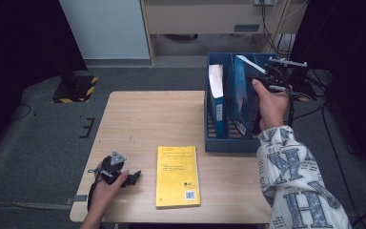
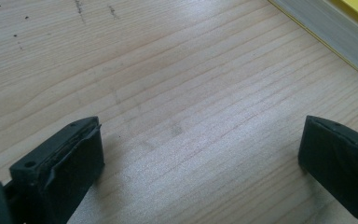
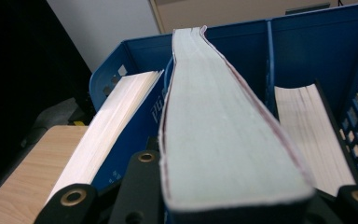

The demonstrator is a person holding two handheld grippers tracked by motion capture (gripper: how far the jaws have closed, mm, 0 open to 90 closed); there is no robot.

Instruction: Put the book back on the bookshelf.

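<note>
Right gripper (image 1: 267, 78): jaws clamped on the page edge of a book (image 3: 223, 140); the pages sit tight between them in the right gripper view.
Held book: blue cover, upright and slightly tilted, its lower part inside the blue crate (image 1: 228, 143), directly ahead of the right gripper's jaws.
Crate: at the table's far right; a divider runs just beyond the held book.
Neighbour books: one white-edged book (image 3: 107, 135) stands to one side of the held book, another (image 3: 312, 130) to the other side past the divider, both inside the crate.
Left gripper (image 1: 132, 179): jaws wide apart, nothing between them, resting on the wooden table (image 2: 177, 93).
Yellow book (image 1: 177, 175): flat on the table, just beside the left gripper's jaws, not touching; its page edge (image 2: 335, 32) shows at the corner of the left gripper view.
</note>
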